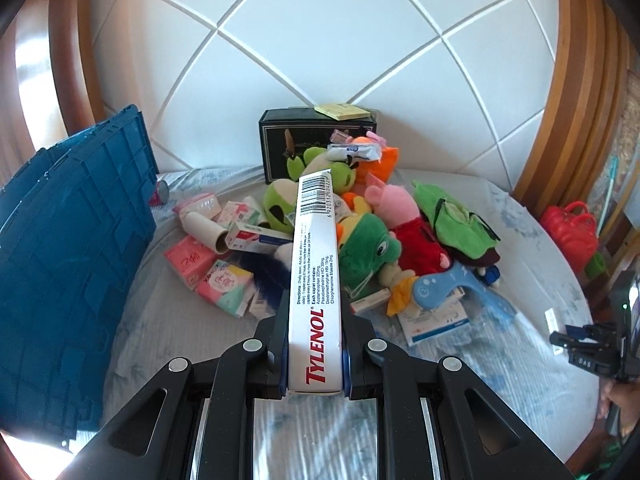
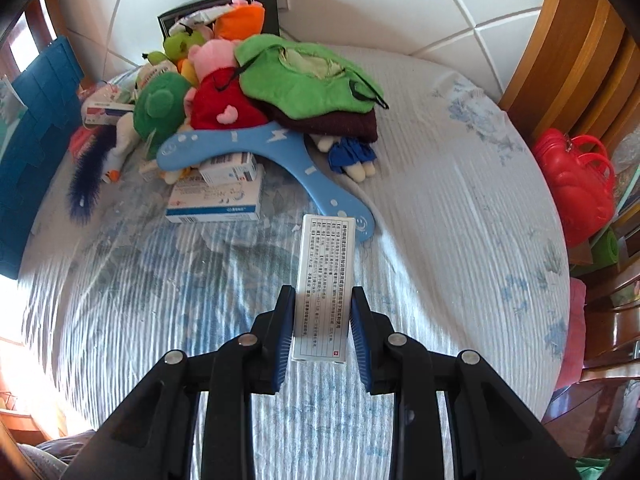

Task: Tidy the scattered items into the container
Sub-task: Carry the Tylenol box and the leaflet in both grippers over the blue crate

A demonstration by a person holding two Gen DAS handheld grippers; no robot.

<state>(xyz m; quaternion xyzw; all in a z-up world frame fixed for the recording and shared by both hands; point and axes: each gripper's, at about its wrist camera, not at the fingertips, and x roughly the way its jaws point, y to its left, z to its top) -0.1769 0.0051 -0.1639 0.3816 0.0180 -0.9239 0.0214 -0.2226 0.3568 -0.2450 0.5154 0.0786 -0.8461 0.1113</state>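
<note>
While the left gripper [image 1: 315, 354] clamps the Tylenol box [image 1: 316, 280] above the bed, it should swing left and release over the blue crate [image 1: 68, 240]. The right gripper [image 2: 322, 320] straddles a white box [image 2: 324, 284], jaws slightly apart; close squarely before lifting. The ribbed bedsheet [image 2: 440, 200] lies beneath, padded headboard [image 1: 320, 40] behind.

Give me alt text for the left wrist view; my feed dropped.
The left gripper is shut on a white Tylenol box held lengthwise above the bed. Beyond it lies a heap of plush toys, tissue packs and medicine boxes. A blue crate stands at the left.
</note>
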